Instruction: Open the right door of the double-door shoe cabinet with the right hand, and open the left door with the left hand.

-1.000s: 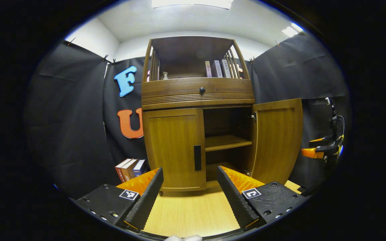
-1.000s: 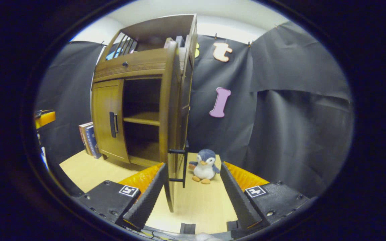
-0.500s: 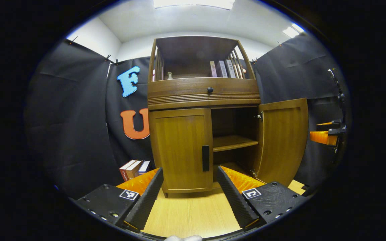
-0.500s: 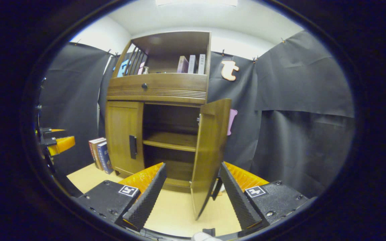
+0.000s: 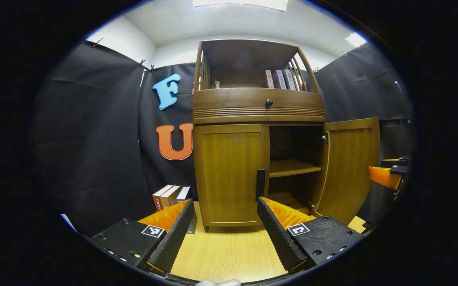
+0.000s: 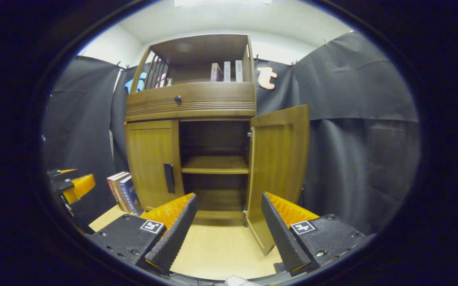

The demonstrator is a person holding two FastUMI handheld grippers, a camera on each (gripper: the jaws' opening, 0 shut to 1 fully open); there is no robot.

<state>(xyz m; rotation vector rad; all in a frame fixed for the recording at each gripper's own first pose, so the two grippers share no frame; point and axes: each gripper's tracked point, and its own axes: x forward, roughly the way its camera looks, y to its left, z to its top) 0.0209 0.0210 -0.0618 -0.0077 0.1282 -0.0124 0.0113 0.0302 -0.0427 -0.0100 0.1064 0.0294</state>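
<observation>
Risk: left gripper (image 5: 225, 222), spread and empty, may slip off slim handle (image 5: 260, 184) of closed left door (image 5: 229, 174).

Pretty bare booth: black cloth (image 5: 94, 139) hung all round as the walls, clipped up along the top edge, with a white wall (image 5: 121, 39) and white ceiling (image 6: 229, 18) showing above it. Bright ceiling light panels (image 5: 241, 3) overhead, another off to one side (image 5: 355, 39). Floor is pale wood-grain board (image 5: 229, 254). A few books (image 5: 169, 195) stand on it against the cloth.
</observation>
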